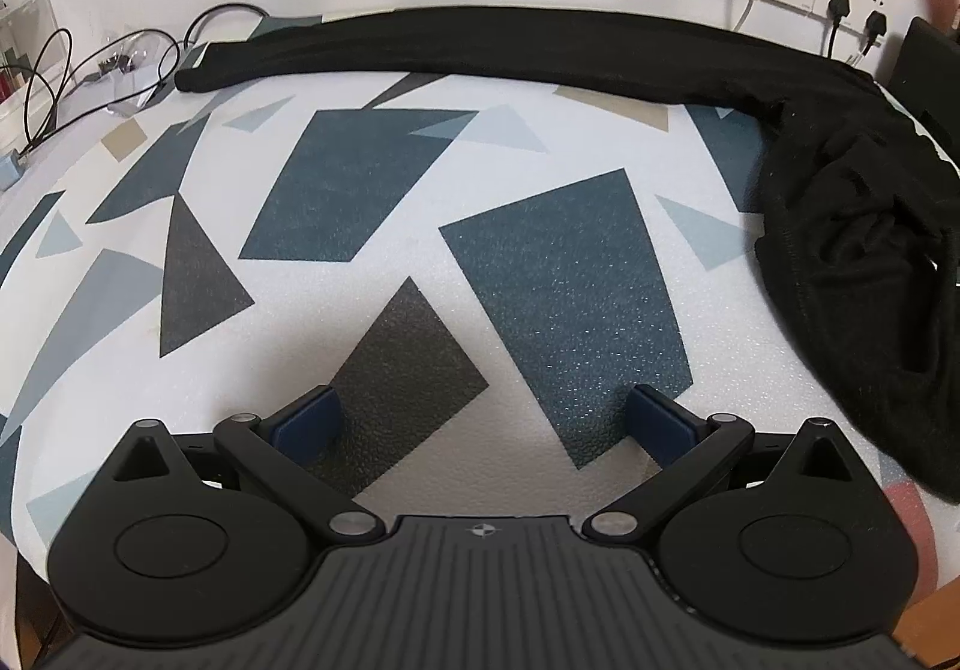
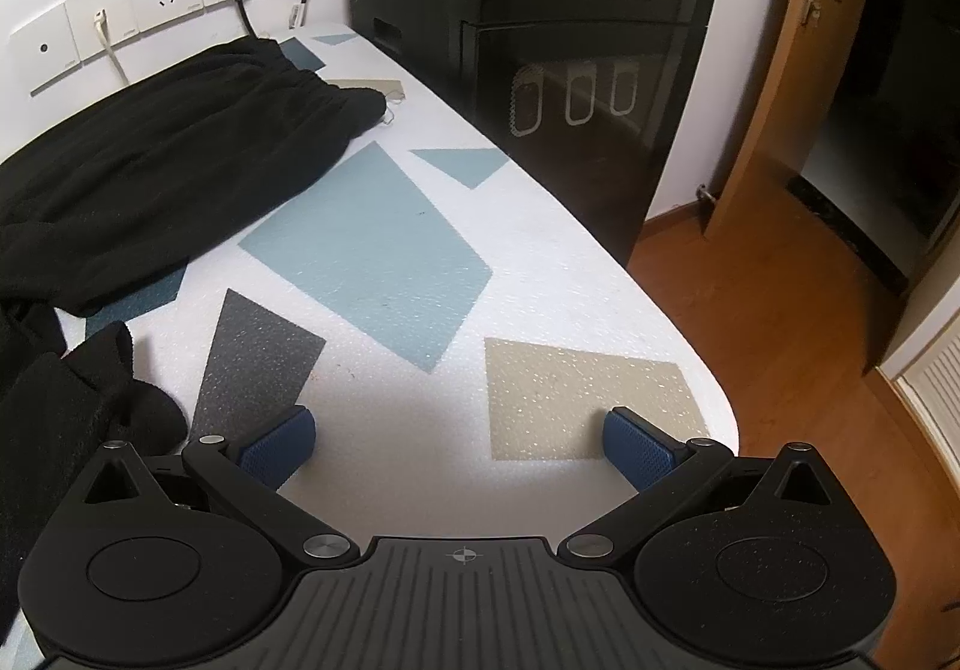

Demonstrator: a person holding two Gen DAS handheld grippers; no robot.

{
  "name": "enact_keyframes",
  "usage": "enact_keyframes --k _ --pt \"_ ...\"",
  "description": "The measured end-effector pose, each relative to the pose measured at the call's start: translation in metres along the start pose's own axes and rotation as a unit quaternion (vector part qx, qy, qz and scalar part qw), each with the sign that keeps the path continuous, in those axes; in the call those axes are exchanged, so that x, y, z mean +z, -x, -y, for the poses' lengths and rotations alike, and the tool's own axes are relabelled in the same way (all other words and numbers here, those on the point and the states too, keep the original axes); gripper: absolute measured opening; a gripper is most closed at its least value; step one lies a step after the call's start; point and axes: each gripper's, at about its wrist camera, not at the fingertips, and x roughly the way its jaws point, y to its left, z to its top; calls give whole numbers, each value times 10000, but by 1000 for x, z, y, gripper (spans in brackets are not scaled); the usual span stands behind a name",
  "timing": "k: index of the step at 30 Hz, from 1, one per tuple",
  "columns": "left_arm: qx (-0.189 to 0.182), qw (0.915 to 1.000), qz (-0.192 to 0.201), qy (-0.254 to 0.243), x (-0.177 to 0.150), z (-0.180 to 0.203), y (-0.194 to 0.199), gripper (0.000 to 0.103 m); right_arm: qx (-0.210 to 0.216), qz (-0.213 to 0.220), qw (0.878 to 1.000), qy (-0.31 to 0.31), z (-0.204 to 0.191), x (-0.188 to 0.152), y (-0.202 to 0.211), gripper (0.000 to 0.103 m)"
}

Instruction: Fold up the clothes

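Black trousers [image 1: 852, 226] lie on the patterned table [image 1: 372, 190]. One leg runs along the far edge toward the left, and the rest is bunched at the right. My left gripper [image 1: 486, 424] is open over bare table, well left of the bunched cloth, with nothing between its blue pads. In the right wrist view the same black trousers [image 2: 156, 160] spread across the far left, with a folded lump of cloth near the left finger. My right gripper [image 2: 462, 448] is open above the table [image 2: 540, 262] near its front right edge and holds nothing.
Wall sockets with plugs [image 1: 840, 4] sit behind the table. Cables [image 1: 72, 70] and a clear box lie at the far left. A black AUX appliance [image 2: 540, 40] stands at the table's far right end. Wooden floor [image 2: 780, 340] and a door [image 2: 798, 40] lie to the right.
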Motion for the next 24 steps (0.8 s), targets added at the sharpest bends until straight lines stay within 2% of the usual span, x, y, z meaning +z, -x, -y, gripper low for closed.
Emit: enact_keyframes --k 24 --pt "-57 9999 91 -59 -2 -2 1 103 -26 76 10000 10 -4 0 -1 102"
